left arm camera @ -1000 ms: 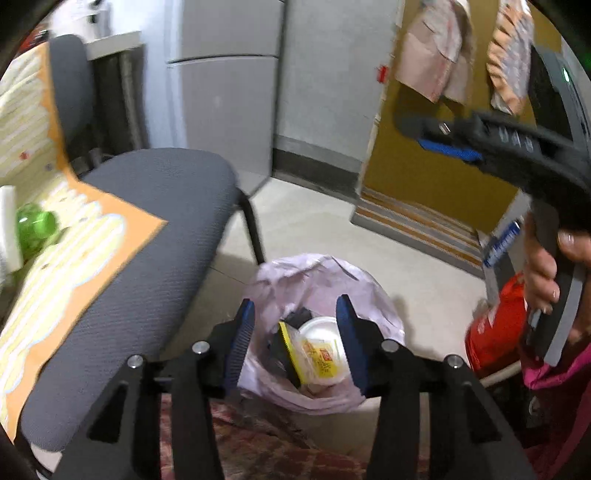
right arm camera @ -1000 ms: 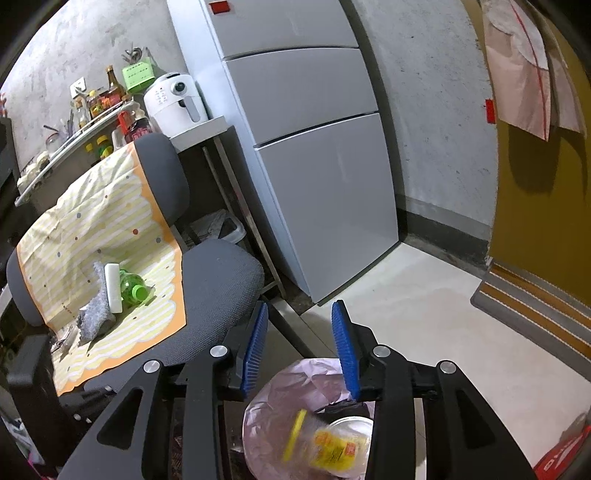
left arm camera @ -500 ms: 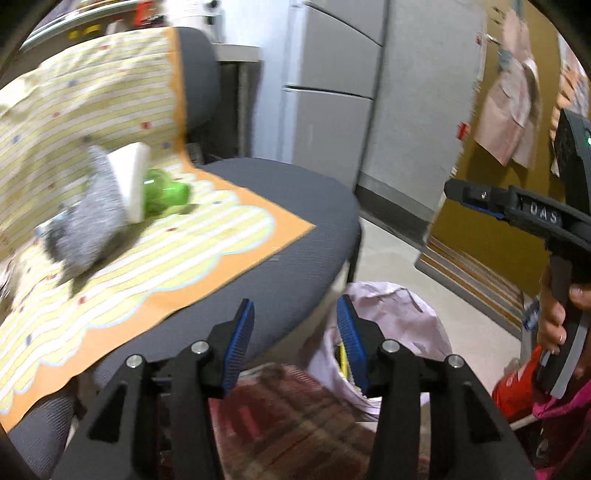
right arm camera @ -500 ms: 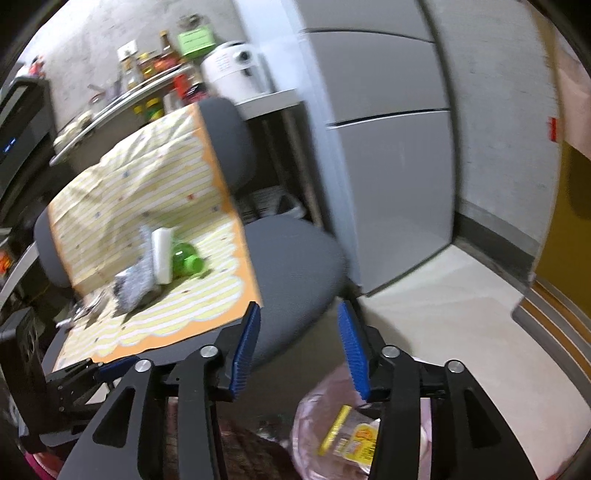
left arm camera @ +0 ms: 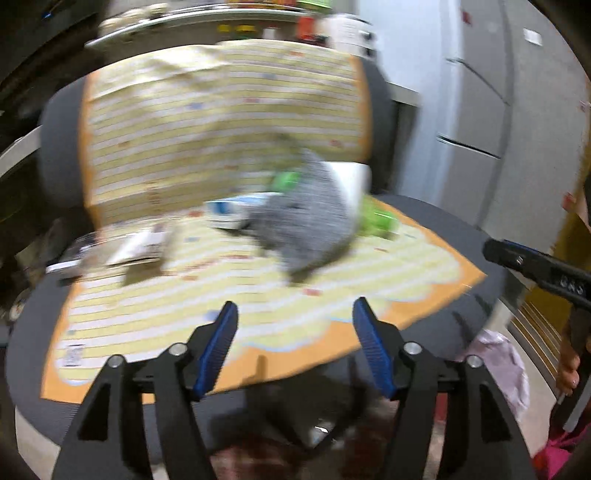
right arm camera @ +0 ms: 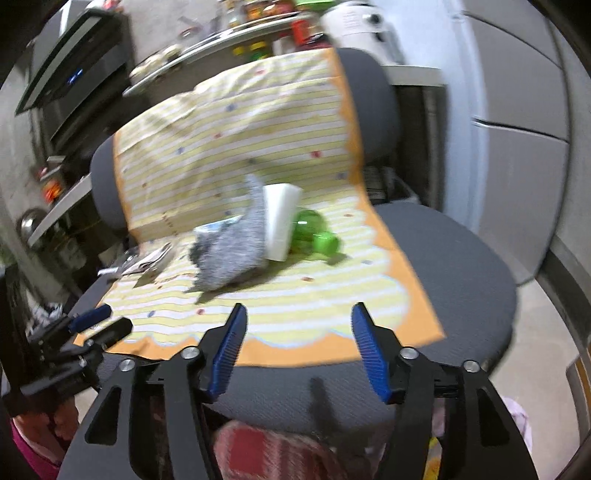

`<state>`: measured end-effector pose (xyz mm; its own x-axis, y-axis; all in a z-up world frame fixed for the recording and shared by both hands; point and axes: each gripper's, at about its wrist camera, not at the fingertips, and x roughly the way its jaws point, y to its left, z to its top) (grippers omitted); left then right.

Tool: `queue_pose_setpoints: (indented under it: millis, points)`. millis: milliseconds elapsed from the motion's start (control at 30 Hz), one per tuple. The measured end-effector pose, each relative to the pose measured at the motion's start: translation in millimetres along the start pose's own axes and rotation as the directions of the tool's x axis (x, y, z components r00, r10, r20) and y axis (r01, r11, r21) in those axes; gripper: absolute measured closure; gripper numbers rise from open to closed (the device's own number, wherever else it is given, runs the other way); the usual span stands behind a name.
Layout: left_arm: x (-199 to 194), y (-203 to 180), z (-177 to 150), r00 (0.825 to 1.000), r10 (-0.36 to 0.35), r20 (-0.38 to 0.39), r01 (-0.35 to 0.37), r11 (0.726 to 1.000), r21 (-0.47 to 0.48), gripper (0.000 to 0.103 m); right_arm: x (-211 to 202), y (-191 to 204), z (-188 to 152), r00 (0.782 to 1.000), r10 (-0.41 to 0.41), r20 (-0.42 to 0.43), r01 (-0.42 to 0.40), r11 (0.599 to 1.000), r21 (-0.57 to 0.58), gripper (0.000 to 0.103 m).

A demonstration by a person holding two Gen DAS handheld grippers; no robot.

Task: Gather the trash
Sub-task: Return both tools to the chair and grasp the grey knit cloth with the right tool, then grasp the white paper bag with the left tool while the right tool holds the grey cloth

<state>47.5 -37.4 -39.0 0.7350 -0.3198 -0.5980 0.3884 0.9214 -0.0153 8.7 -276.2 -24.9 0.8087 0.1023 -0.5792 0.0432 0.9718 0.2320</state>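
Observation:
Trash lies on a grey office chair (right arm camera: 461, 266) draped with a yellow striped cloth (right arm camera: 258, 140): a grey crumpled wrapper (right arm camera: 229, 251) (left arm camera: 306, 225), a white carton (right arm camera: 280, 218), a green plastic bottle (right arm camera: 314, 236) (left arm camera: 376, 218), and flat packets (right arm camera: 147, 258) (left arm camera: 136, 247) at the left. My left gripper (left arm camera: 295, 347) is open and empty over the seat's front edge. My right gripper (right arm camera: 299, 347) is also open and empty, short of the wrapper. The pink trash bag (left arm camera: 506, 362) sits low at the right, mostly hidden.
A grey refrigerator (right arm camera: 524, 129) stands to the right of the chair. A shelf (right arm camera: 221, 33) with bottles and jars runs behind it, next to a white appliance (right arm camera: 354, 22). A black oven (right arm camera: 74, 74) is at the far left. The views are motion-blurred.
Both grippers swung left and up from the trash bag, where a yellow-labelled cup was dropping in, to face the chair seat. Both stayed open.

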Motion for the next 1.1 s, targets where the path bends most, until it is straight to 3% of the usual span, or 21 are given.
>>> queue_pose_setpoints:
  millis: [133, 300, 500, 633, 800, 867, 933, 967, 1100]
  points:
    - [3, 38, 3, 0.995, 0.104, 0.011, -0.103, 0.993, -0.060, 0.033, 33, 31, 11, 1.000, 0.015, -0.017, -0.017, 0.997, -0.075, 0.027]
    - [9, 66, -1, 0.984, 0.178, -0.013, -0.178, 0.979, -0.098, 0.032, 78, 61, 23, 0.999, 0.022, -0.050, -0.029, 0.990, -0.139, 0.025]
    - [13, 83, -11, 0.983, 0.179, -0.042, -0.183, 0.974, -0.133, 0.032, 129, 86, 45, 0.998, -0.005, -0.057, -0.007, 0.980, -0.201, 0.031]
    - [14, 90, -14, 0.982, 0.181, -0.050, -0.186, 0.970, -0.154, 0.032, 162, 105, 51, 0.993, -0.029, -0.112, -0.003, 0.962, -0.274, 0.031]
    - [13, 96, -15, 0.982, 0.179, -0.054, -0.185, 0.968, -0.167, 0.032, 189, 117, 40, 0.982, -0.129, -0.139, 0.069, 0.926, -0.370, 0.029]
    - [14, 98, -14, 0.982, 0.178, -0.060, -0.186, 0.968, -0.171, 0.032, 191, 117, 40, 0.978, -0.154, -0.142, 0.092, 0.924, -0.371, 0.038]
    - [13, 101, -13, 0.983, 0.175, -0.058, -0.182, 0.966, -0.182, 0.032, 187, 114, 43, 0.978, -0.167, -0.122, 0.112, 0.923, -0.369, 0.083]
    - [13, 102, -12, 0.983, 0.174, -0.057, -0.182, 0.966, -0.185, 0.032, 182, 111, 46, 0.980, -0.165, -0.111, 0.115, 0.924, -0.364, 0.085]
    - [8, 108, -7, 0.979, 0.199, -0.044, -0.203, 0.960, -0.190, 0.032, 130, 88, 64, 0.999, 0.001, -0.048, -0.012, 0.977, -0.214, 0.089]
